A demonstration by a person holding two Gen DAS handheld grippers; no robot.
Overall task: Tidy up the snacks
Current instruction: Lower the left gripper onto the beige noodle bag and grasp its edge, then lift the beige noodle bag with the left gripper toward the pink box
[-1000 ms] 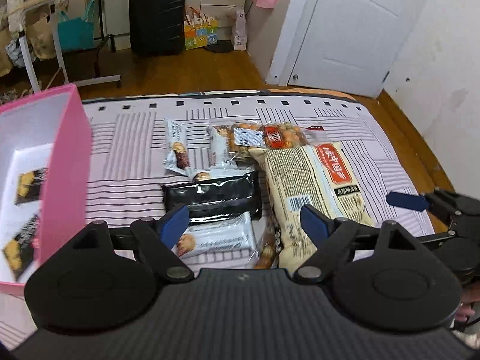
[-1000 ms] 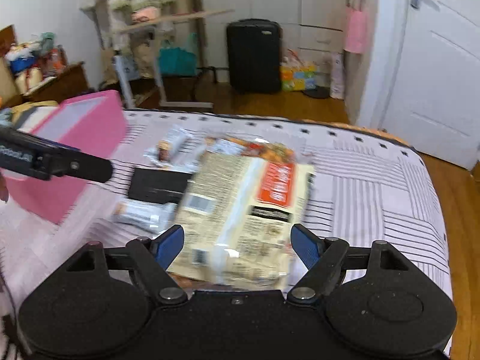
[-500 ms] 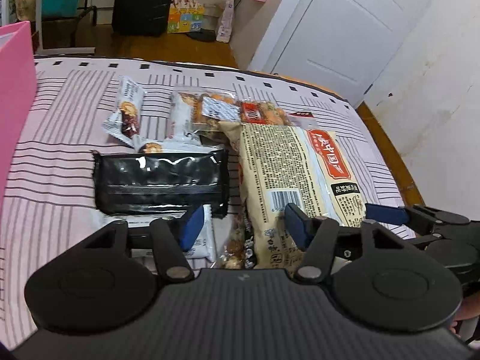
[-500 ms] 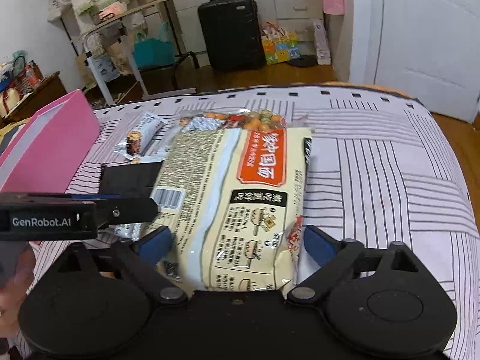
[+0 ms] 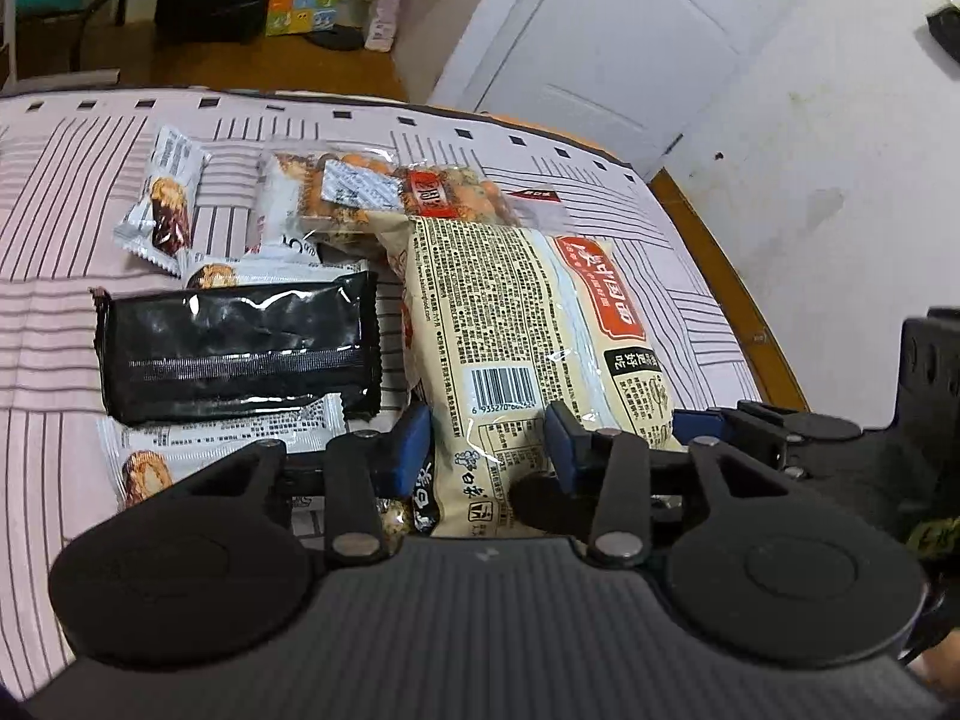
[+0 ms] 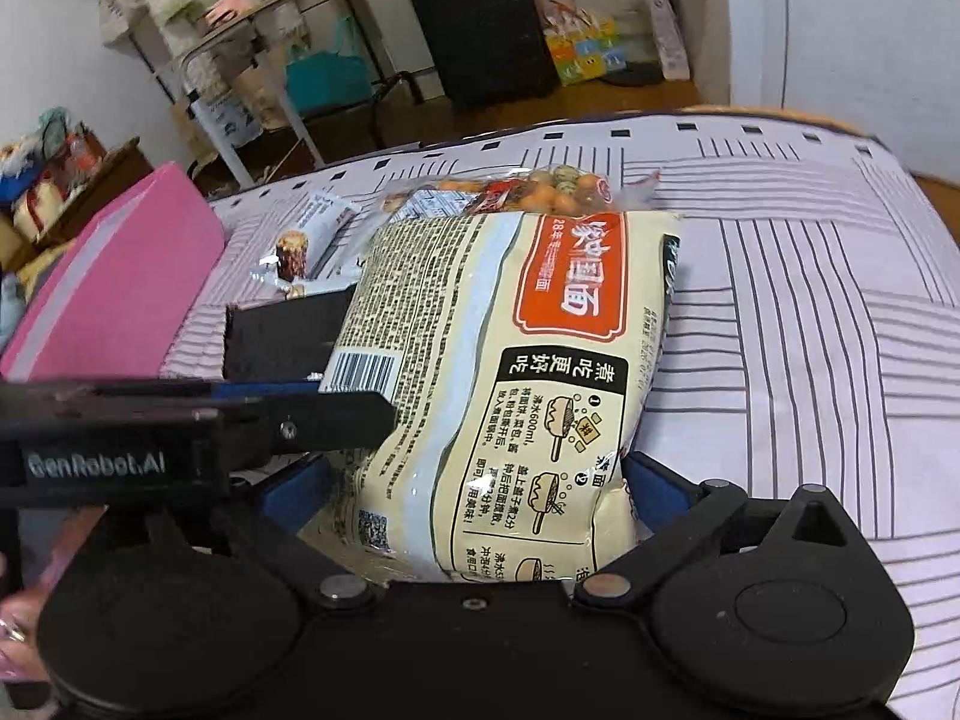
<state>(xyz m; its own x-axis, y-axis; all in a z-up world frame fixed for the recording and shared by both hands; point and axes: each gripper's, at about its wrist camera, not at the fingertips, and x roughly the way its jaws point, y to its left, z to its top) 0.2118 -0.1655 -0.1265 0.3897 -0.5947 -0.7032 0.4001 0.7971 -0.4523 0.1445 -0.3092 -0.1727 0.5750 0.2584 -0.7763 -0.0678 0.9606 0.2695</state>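
A large beige noodle pack with a red label lies on the striped bed sheet. My left gripper sits low over the pack's near left corner. Its jaws are closing with that corner between the blue pads, and I see no firm pinch. My right gripper straddles the pack's near end, jaws still opening to their widest, a pad on each side. From the right wrist, a left gripper finger lies across the pack's left edge. A right gripper finger shows beside the pack.
A black packet lies left of the noodle pack, with white snack bars and a clear bag of nuts around it. A pink box stands at the bed's left. The bed's wooden edge runs close on the right.
Both grippers have come down and closer to the noodle pack. The left jaws narrowed around its corner, and the right jaws widened. The pink box slid out of the left wrist view.
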